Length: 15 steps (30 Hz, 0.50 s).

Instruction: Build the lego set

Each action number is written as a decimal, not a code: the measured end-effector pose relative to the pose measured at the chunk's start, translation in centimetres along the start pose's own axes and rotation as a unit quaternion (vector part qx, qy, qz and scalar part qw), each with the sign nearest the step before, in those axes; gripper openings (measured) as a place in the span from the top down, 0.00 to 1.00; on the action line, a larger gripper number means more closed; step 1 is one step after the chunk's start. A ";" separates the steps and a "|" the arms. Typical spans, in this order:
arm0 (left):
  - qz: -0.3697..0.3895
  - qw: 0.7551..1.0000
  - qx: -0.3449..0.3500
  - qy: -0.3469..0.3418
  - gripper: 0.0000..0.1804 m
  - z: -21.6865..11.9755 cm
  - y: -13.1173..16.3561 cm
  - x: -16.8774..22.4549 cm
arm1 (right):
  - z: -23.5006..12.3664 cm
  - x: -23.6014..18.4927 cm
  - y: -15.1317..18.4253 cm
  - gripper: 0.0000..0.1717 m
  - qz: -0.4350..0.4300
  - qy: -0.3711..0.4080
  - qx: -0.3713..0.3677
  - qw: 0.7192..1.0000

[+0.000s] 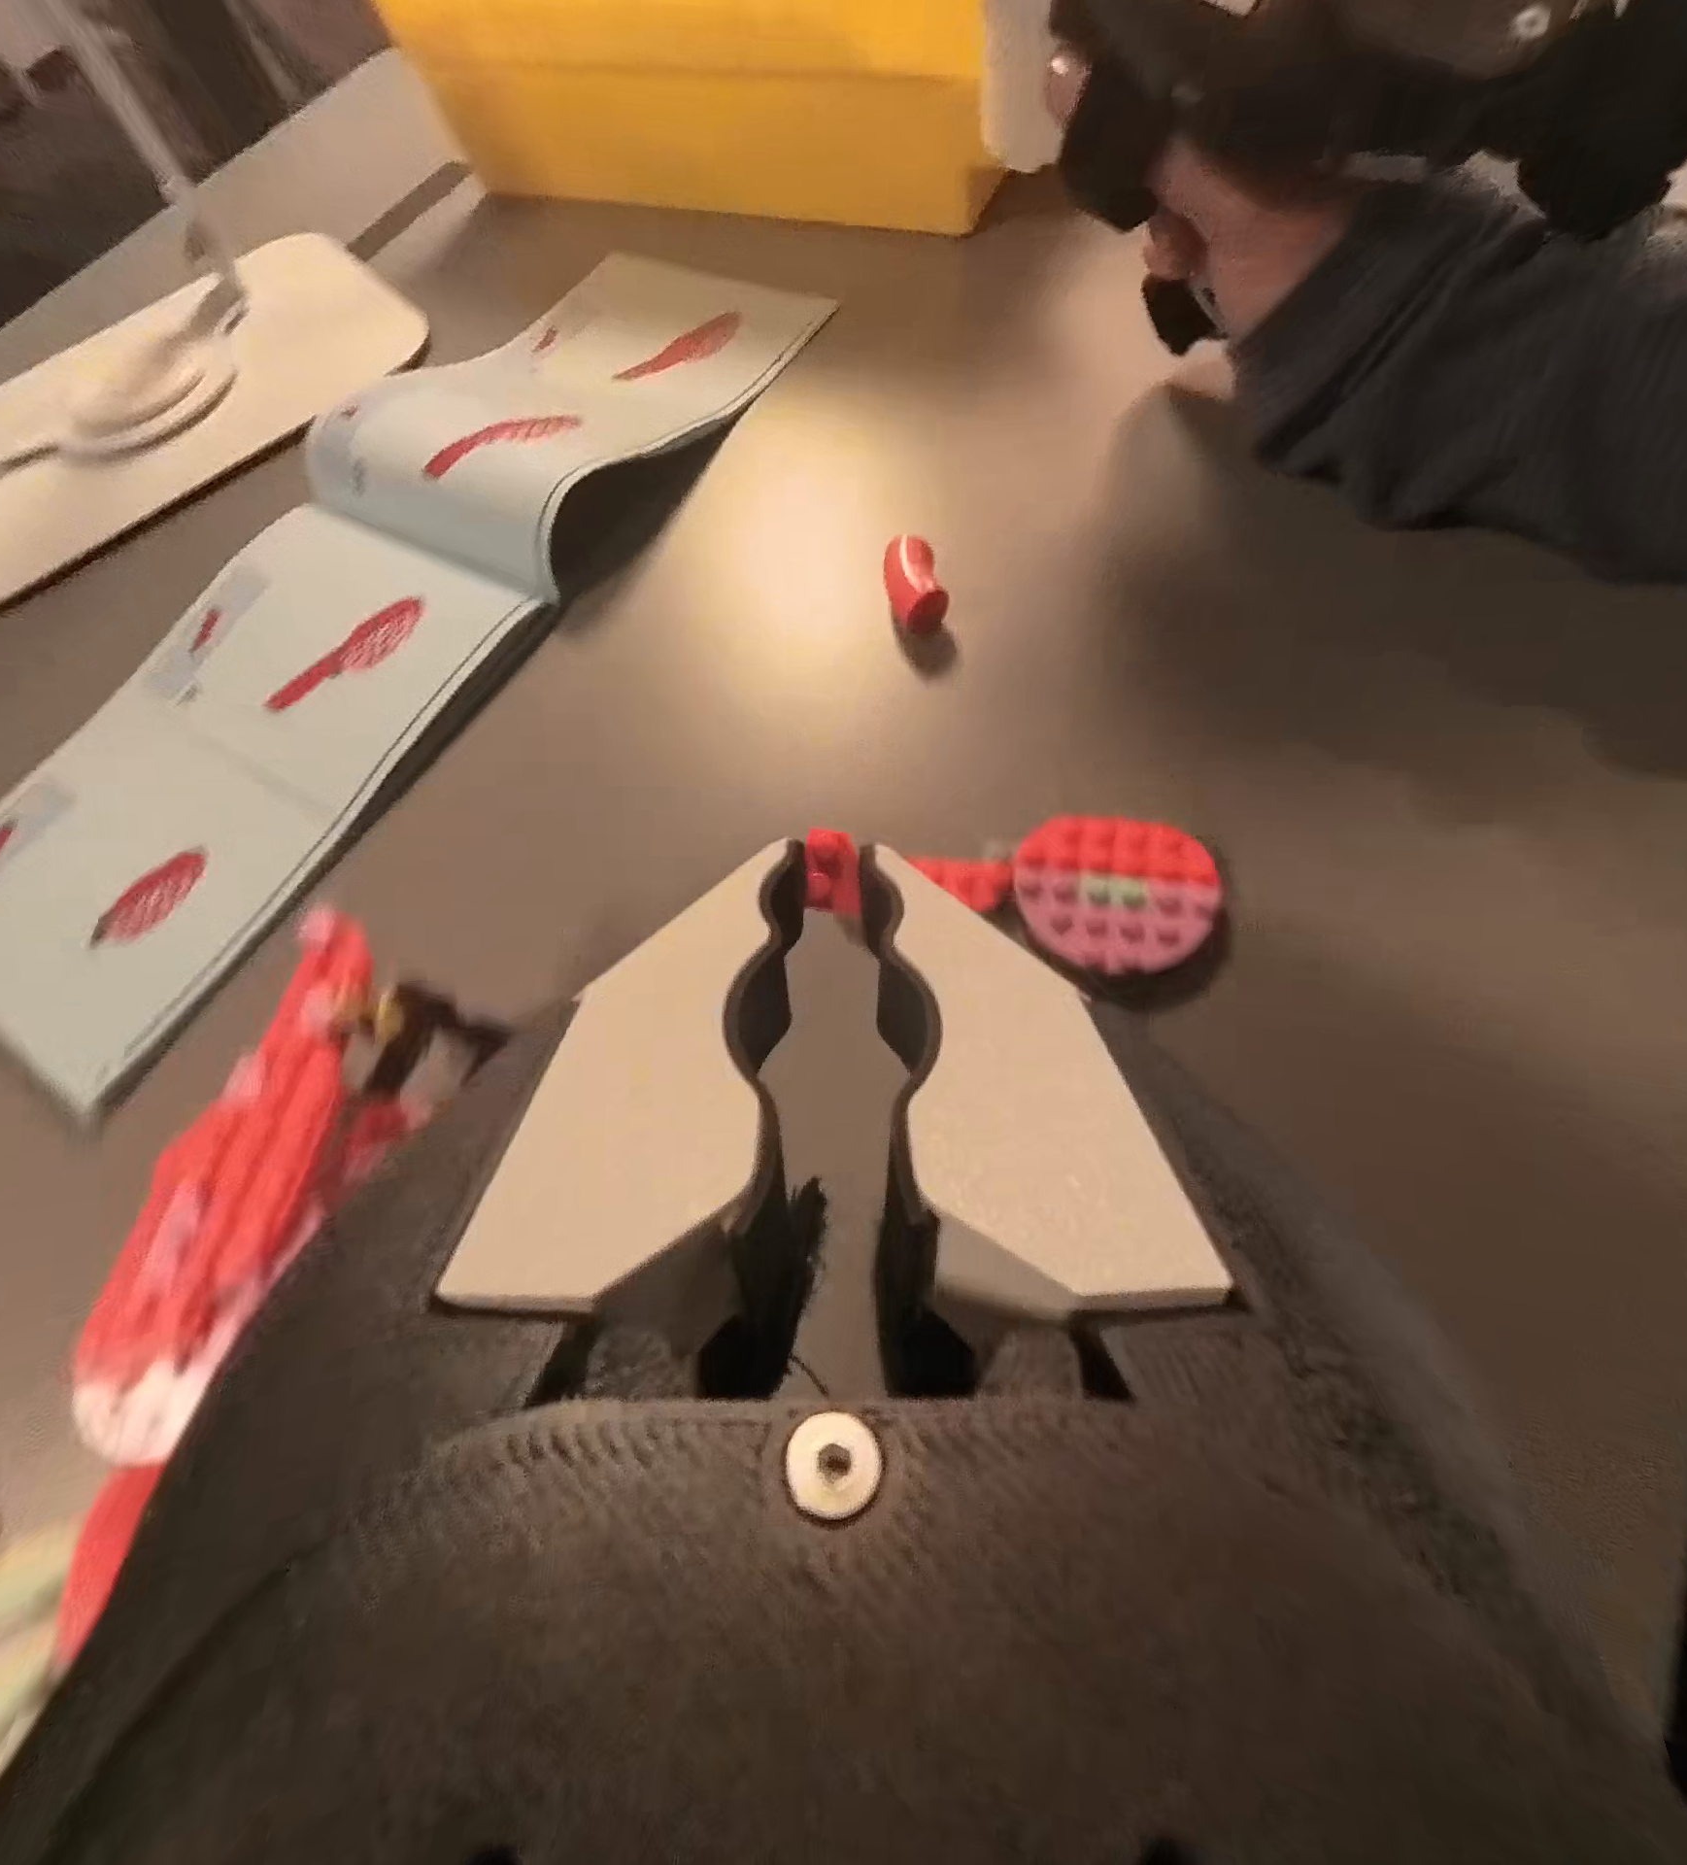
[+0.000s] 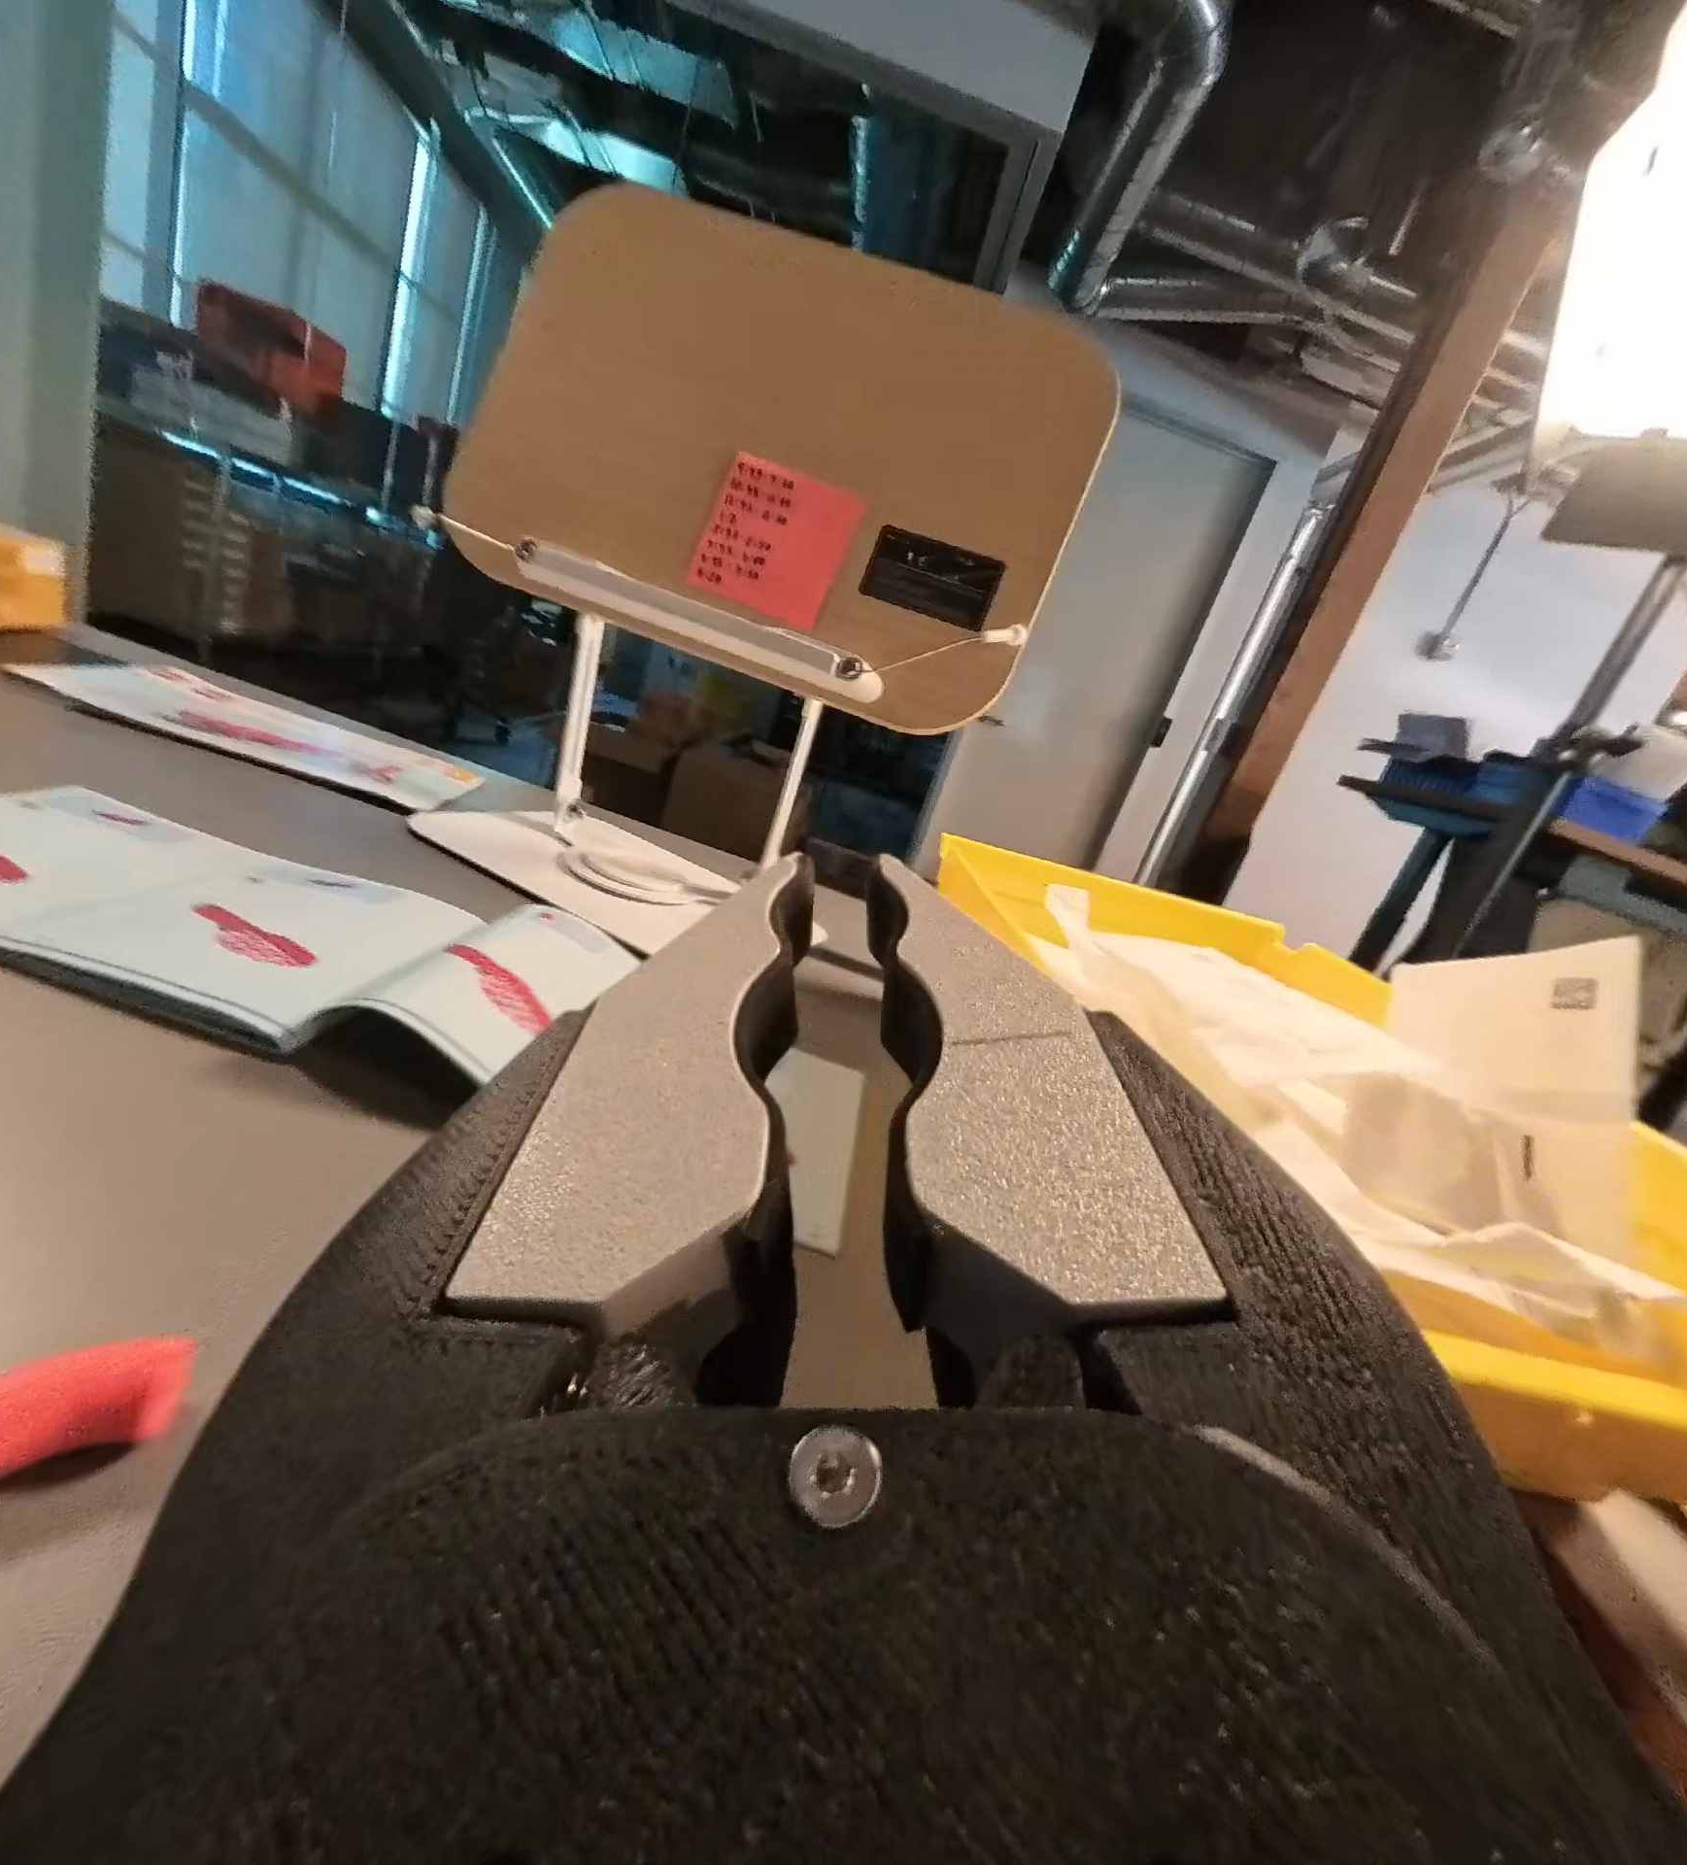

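In the left wrist view my left gripper [image 1: 831, 858] is shut on a small red brick [image 1: 829, 876], pinched between its fingertips just above the dark table [image 1: 1323, 807]. Close to the right of the tips lie a round red-and-pink studded plate [image 1: 1116, 913] and a red wedge plate [image 1: 960, 878]. A red curved piece [image 1: 913, 585] lies farther ahead. In the right wrist view my right gripper [image 2: 839, 888] is low over the table, its jaws drawn almost together with a narrow slit and nothing between them. The red curved piece [image 2: 72, 1403] lies at its left.
An open light-blue booklet [image 1: 314, 656] lies left, with a white-based book stand [image 2: 778, 454] behind it. A yellow bin [image 2: 1172, 908] with white papers [image 2: 1323, 1090] is at the right. A blurred red brick model [image 1: 234, 1191] is at the near left. A dark sleeve [image 1: 1475, 404] rests on the table. Left tips to right tips: about 25 cm. The left tips stand about 12 cm off the red curved piece [image 1: 913, 585]. It is also in sight in the right wrist view [image 2: 35, 1393].
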<state>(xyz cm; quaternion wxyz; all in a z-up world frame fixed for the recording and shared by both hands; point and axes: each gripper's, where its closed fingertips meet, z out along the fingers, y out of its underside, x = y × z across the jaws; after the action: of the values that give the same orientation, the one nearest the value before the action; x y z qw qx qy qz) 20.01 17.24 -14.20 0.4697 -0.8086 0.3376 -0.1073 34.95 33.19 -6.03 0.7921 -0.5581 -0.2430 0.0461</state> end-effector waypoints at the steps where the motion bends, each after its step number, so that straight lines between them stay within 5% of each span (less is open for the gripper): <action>1: 0.004 1.000 -0.006 0.012 0.95 1.5 -0.5 -0.1 | 0.5 0.5 0.4 0.96 -0.011 0.007 -0.003 1.000; 6: 0.003 0.997 -0.057 0.050 0.95 7.5 -0.4 -0.6 | 3.0 2.4 2.4 0.96 -0.036 0.033 -0.030 0.998; 15: 0.031 0.995 -0.074 0.063 0.95 8.5 0.2 0.1 | 4.5 2.7 2.1 0.97 -0.062 0.040 -0.005 0.997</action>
<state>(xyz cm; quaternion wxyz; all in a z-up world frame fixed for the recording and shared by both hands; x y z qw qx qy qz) 24.14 22.89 -18.94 0.3897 -0.8219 0.3981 -0.1184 35.79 38.74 -5.85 0.7996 -0.5474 -0.2456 -0.0268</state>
